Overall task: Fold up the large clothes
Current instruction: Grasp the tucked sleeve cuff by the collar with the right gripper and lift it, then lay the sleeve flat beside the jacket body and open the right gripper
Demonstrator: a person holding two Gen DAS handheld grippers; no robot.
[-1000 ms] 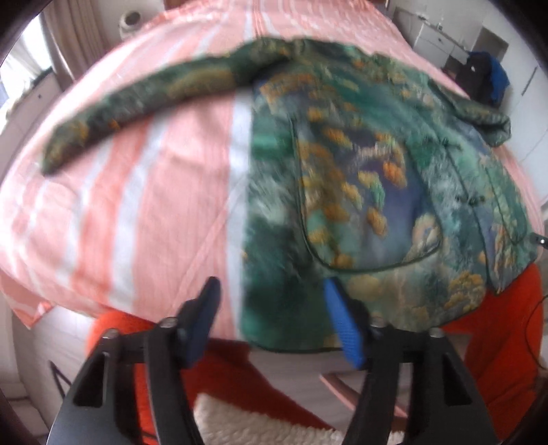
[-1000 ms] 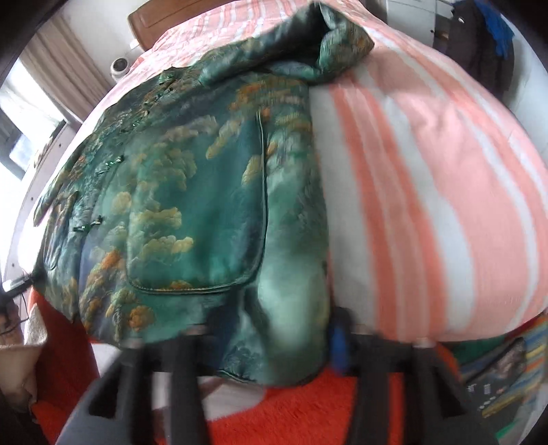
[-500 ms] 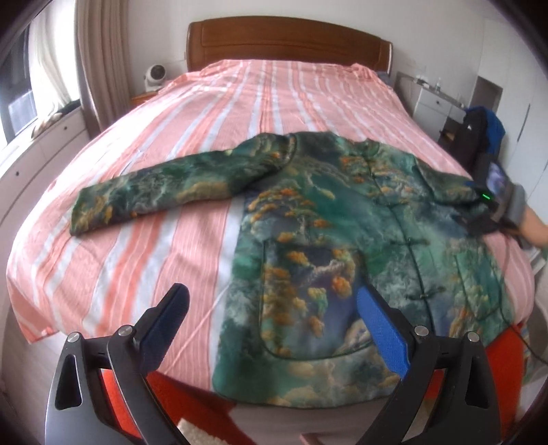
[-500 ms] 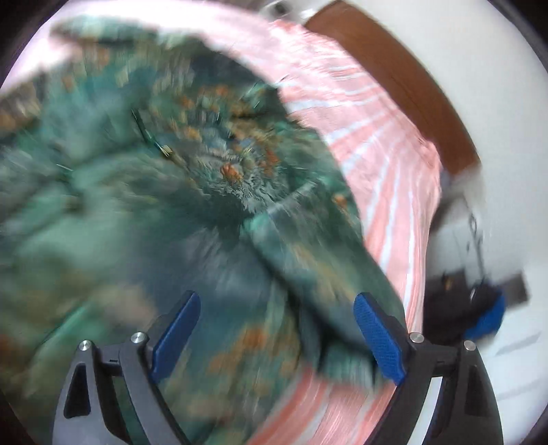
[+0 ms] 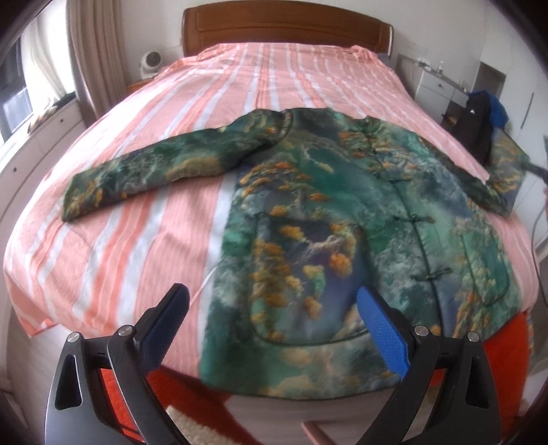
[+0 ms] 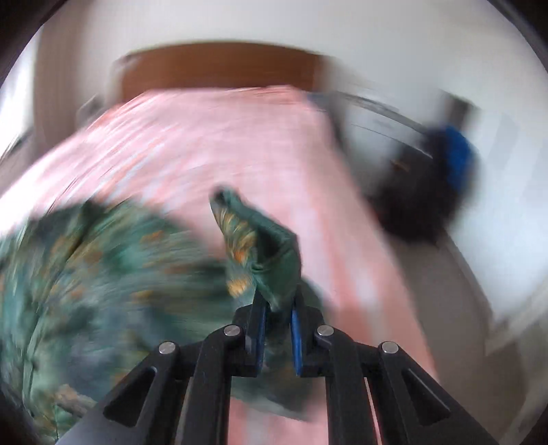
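A green jacket (image 5: 328, 219) printed with orange and blue scenery lies front up on the striped bed, its left sleeve (image 5: 150, 171) stretched out flat. My left gripper (image 5: 274, 328) hangs open above the jacket's hem with nothing between its blue pads. In the right wrist view, which is blurred, my right gripper (image 6: 276, 308) is shut on the cuff of the other sleeve (image 6: 260, 246) and holds it lifted off the bed. That lifted sleeve (image 5: 503, 171) shows at the right edge of the left wrist view.
The bed's pink and white striped cover (image 5: 144, 239) runs up to a wooden headboard (image 5: 284, 24). A dark bag with blue on it (image 5: 479, 126) stands by white drawers (image 5: 435, 85) on the right. Orange fabric (image 5: 507, 345) shows below the bed's near edge.
The left gripper opened wide and rose back from the hem, so the whole jacket came into view. The right gripper swung from the hem to the right sleeve, then shut on its cuff.
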